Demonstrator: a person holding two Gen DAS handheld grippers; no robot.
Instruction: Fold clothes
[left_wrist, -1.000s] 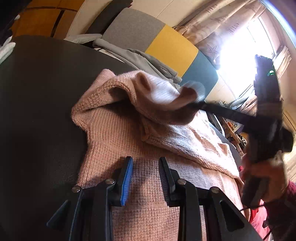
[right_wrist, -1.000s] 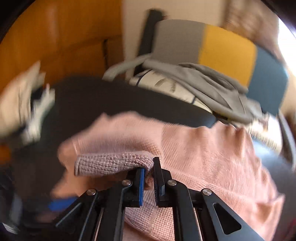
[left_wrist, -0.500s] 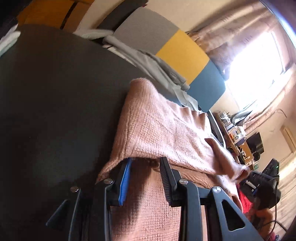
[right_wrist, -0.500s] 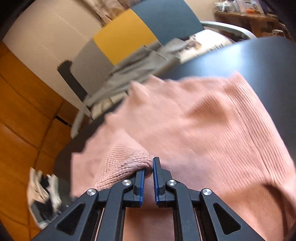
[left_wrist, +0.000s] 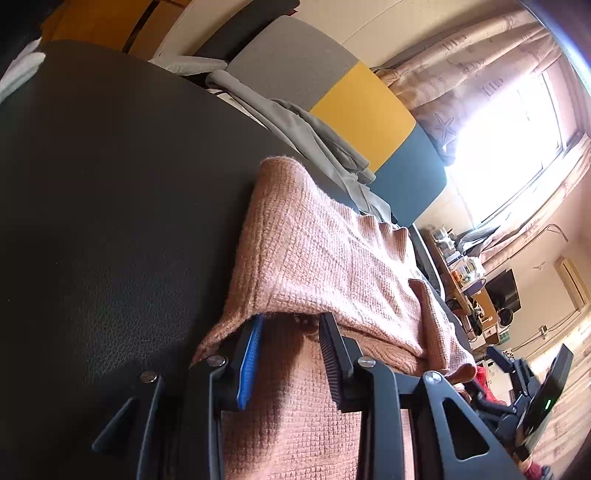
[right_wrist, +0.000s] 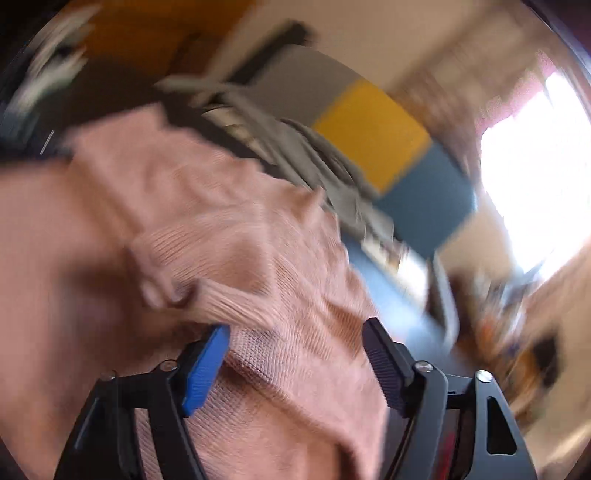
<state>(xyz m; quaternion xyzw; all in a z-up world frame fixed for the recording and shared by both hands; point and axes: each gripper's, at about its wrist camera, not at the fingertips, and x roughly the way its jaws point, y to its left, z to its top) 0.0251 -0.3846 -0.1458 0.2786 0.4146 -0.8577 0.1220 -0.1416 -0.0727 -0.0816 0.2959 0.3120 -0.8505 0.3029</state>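
Pink knit sweater (left_wrist: 325, 258) lies on the dark surface (left_wrist: 110, 221) partly folded, one layer doubled over ahead of the left tool (left_wrist: 290, 325), released with tips under its edge; right tool (right_wrist: 295, 332) released above it; further folds appear outstanding.

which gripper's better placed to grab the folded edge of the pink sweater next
Left. The left gripper sits open with its fingertips tucked under the folded edge of the pink sweater, steady on the black table. The right gripper is wide open above the knit, its view blurred.
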